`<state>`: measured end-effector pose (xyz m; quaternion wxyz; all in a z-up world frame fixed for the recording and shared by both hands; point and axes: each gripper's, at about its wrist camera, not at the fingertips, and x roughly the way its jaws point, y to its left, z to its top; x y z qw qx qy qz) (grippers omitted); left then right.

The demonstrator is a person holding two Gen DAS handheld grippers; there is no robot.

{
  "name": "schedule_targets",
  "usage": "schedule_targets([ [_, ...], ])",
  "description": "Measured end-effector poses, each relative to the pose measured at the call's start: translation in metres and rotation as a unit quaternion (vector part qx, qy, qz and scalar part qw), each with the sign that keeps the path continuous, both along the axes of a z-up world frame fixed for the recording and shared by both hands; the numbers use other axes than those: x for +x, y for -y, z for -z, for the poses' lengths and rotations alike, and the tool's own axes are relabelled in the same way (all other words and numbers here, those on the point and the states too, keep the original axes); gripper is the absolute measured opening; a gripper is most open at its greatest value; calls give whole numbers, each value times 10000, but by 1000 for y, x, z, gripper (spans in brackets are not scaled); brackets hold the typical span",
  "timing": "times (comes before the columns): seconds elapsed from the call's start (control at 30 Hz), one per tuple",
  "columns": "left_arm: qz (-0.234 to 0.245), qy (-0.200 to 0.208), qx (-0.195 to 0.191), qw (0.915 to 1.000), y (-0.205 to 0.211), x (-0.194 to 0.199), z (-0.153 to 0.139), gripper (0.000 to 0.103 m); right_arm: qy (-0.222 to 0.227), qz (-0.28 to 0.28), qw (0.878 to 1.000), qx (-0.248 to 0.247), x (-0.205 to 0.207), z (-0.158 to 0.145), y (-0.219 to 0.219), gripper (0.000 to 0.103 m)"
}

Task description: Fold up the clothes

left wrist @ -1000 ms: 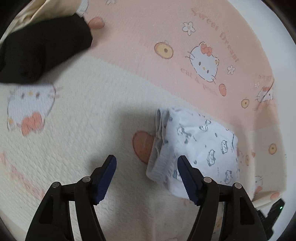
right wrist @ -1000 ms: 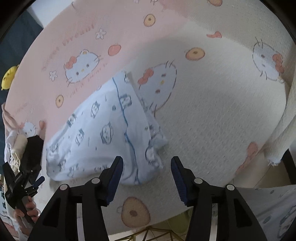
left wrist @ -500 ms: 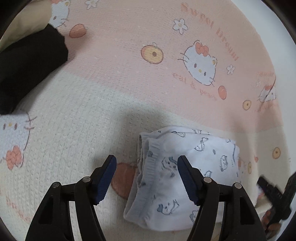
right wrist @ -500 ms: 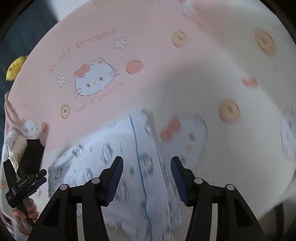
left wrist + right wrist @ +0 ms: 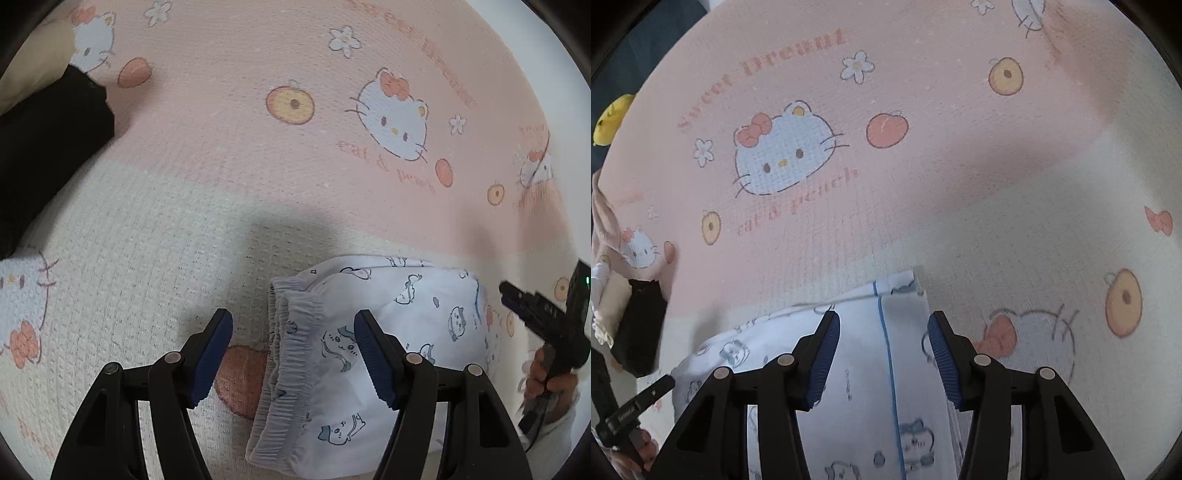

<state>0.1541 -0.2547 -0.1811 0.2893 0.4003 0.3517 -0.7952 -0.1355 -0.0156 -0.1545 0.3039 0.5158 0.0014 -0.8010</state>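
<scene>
A folded white garment (image 5: 413,325) with a blue cartoon print lies on the pink and cream bedspread (image 5: 258,166). Its elastic waistband faces left in the left wrist view. My left gripper (image 5: 293,321) hovers open over that waistband edge, pads apart and touching nothing. In the right wrist view the garment (image 5: 857,424) fills the lower middle, a blue seam running down it. My right gripper (image 5: 882,321) hangs over the garment's far edge; its jaws are closing, the cloth lies below them, and the pads do not press on it. A hand holds each gripper.
A black garment (image 5: 44,155) and a cream cloth (image 5: 18,85) lie at the far left of the bedspread, and the black garment (image 5: 639,325) shows again at the left of the right wrist view. A yellow toy (image 5: 609,118) sits beyond the bed's edge.
The right gripper has swept across to over the garment's edge, and its jaws have narrowed slightly. The left gripper has shifted so the waistband now lies between its fingers.
</scene>
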Motion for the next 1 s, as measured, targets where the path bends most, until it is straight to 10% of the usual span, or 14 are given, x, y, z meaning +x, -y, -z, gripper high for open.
schedule_targets([
  [0.9,-13,85,31,10000,-3,-24,8,55,190,-250,9959,845,-25,32,29,42],
  [1.0,-88,106,-23,9999,-4,-24,10,37,-41,-295,9940,1055,-20,33,35,25],
])
